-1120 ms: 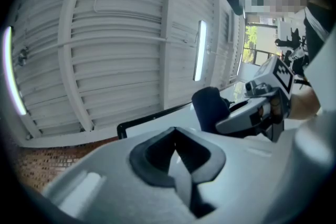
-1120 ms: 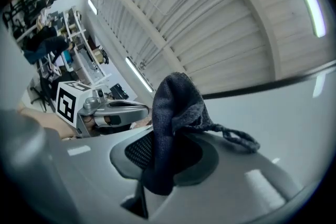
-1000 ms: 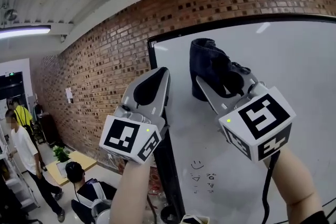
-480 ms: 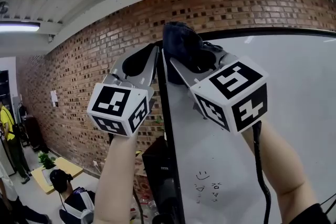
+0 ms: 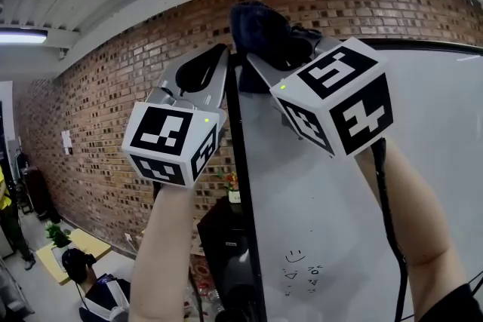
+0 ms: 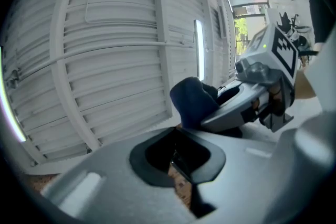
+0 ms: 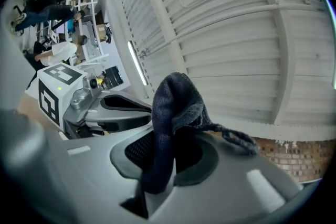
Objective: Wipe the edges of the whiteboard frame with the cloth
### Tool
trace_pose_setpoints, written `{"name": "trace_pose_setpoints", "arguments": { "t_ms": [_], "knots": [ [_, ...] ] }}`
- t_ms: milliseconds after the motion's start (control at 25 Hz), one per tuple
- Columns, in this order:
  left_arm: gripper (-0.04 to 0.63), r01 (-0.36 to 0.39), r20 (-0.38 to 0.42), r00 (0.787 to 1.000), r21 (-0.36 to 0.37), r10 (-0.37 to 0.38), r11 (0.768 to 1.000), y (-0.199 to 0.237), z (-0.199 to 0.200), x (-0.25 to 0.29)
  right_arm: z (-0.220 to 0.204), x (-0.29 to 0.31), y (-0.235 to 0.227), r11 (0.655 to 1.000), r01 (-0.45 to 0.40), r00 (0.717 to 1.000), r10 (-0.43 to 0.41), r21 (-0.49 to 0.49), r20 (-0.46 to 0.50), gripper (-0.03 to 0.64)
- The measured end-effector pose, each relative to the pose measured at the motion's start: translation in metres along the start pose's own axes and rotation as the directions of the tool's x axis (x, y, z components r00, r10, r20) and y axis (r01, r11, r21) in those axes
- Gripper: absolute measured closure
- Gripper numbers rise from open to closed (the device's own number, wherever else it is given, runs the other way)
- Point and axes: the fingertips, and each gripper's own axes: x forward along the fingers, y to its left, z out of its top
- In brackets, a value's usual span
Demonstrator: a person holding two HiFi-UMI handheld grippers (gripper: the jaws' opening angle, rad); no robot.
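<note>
cloth (image 5: 259, 26): pinched in right gripper (image 5: 260, 53) jaws, at whiteboard frame (image 5: 240, 162) top-left corner
side edge: runs toward 6 o'clock from cloth
left gripper (image 5: 217, 60): jaws together, empty, at cloth's 9 o'clock

head view: upward, close to whiteboard (image 5: 362, 185) | gripper views: along fingers (image 6: 105, 181), toward ceiling (image 6: 105, 34) | shared: ceiling

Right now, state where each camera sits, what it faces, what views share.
Head view: on the person's head, facing the black whiteboard frame and brick wall; left gripper, right gripper, forearms show.
Left gripper view: on that gripper, looking up past its shut jaws at the white ribbed ceiling.
Right gripper view: on that gripper, also upward; its jaws pinch the dark blue knitted cloth.
Shared: all three show the cloth.
</note>
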Motion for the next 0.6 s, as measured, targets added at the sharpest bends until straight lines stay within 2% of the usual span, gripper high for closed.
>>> {"name": "trace_pose_setpoints", "arguments": {
  "t_ms": [320, 600],
  "knots": [
    [0.592, 0.043, 0.061, 0.997, -0.032, -0.041, 0.999, -0.021, 0.014, 0.013, -0.021, -0.024, -0.026, 0.997, 0.075, 0.996, -0.077, -0.036, -0.053, 0.535],
    [0.592, 0.038, 0.034, 0.999, -0.060, -0.036, 0.997, -0.040, 0.020, 0.023, -0.035, -0.078, -0.078, 0.987, 0.158, 0.984, -0.160, -0.037, -0.079, 0.535]
  ]
}}
